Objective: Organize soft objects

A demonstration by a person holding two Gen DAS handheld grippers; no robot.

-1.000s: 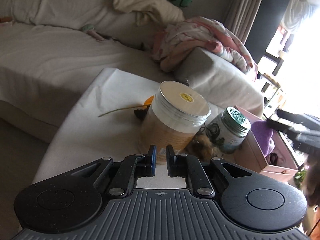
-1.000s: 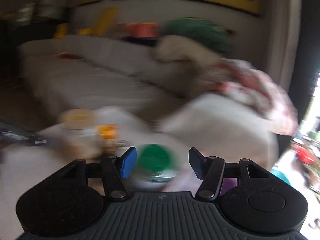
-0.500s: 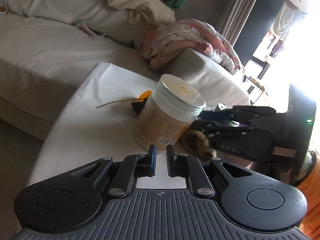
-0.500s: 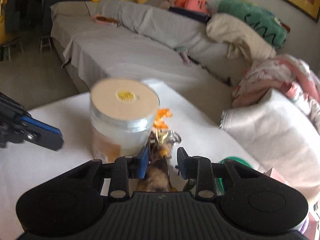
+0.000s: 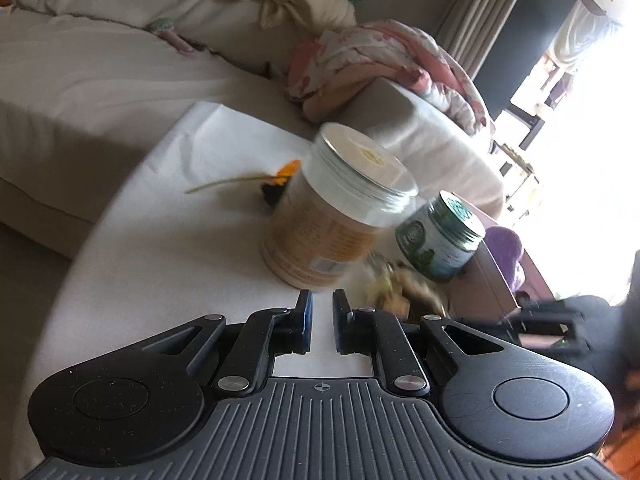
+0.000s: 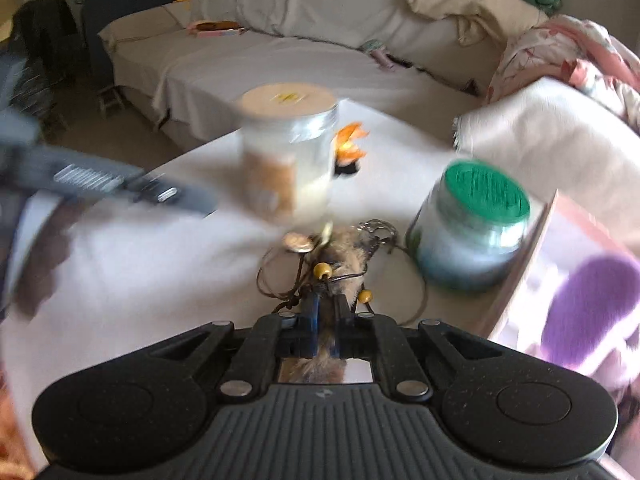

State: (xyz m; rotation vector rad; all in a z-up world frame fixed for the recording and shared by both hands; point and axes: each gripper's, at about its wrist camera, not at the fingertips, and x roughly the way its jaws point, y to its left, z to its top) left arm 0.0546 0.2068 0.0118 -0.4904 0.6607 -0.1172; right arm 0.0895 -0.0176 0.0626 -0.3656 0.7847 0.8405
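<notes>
My right gripper (image 6: 325,304) is shut on a brown furry charm (image 6: 340,260) with cords, beads and a keyring, held just above the white table (image 6: 160,264). The charm also shows blurred in the left wrist view (image 5: 400,288), right of my left gripper (image 5: 320,304), which is shut and empty over the table. A pink box (image 6: 520,264) holding a purple plush (image 6: 588,312) stands at the right; it also shows in the left wrist view (image 5: 496,280).
A large jar with a cream lid (image 5: 340,208) and a green-lidded jar (image 5: 440,236) stand mid-table. An orange flower (image 5: 280,176) lies behind the large jar. A grey sofa (image 6: 300,52) with blankets and cushions curves behind the table.
My right gripper closed fully on the furry charm and pulled back toward the pink box. It left the middle of the left view. The left gripper barely moved.
</notes>
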